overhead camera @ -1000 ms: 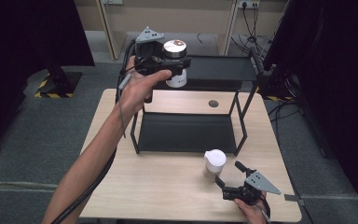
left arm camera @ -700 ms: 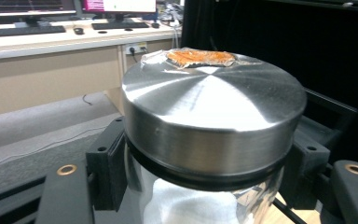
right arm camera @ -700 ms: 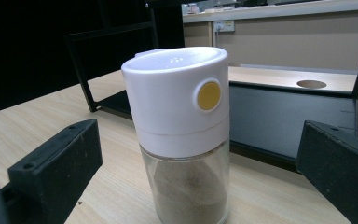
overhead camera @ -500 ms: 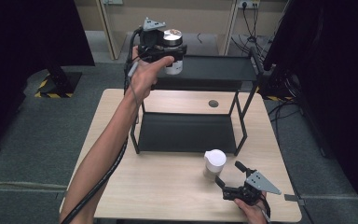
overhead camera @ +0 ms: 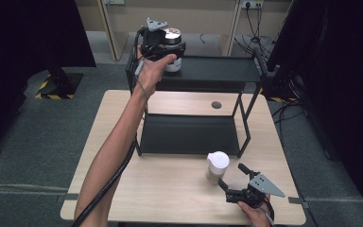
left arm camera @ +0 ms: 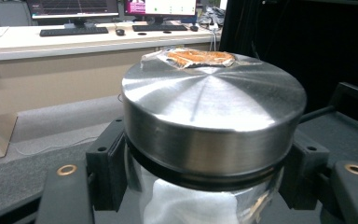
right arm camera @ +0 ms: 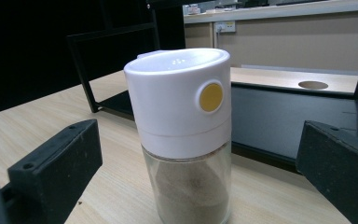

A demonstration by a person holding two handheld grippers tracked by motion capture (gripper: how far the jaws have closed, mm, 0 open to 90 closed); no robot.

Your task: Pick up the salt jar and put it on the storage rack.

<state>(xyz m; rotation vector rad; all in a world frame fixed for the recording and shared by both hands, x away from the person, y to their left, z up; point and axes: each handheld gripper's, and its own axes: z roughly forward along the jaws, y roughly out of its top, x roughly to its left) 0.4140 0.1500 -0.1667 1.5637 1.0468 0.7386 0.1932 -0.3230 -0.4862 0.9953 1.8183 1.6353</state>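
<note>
Grey carpet [overhead camera: 38, 142] surrounds a pale wooden worktop [overhead camera: 170, 189]. Black curtains [overhead camera: 23, 33] hang at both sides. Beyond, a beige wall [overhead camera: 208, 19] carries sockets; a desk [left arm camera: 51, 42] holds monitors.

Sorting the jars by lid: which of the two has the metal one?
The jar up on the shelf's top level, clamped in the left gripper, has the steel lid. The shaker on the table has a white plastic cap.
</note>
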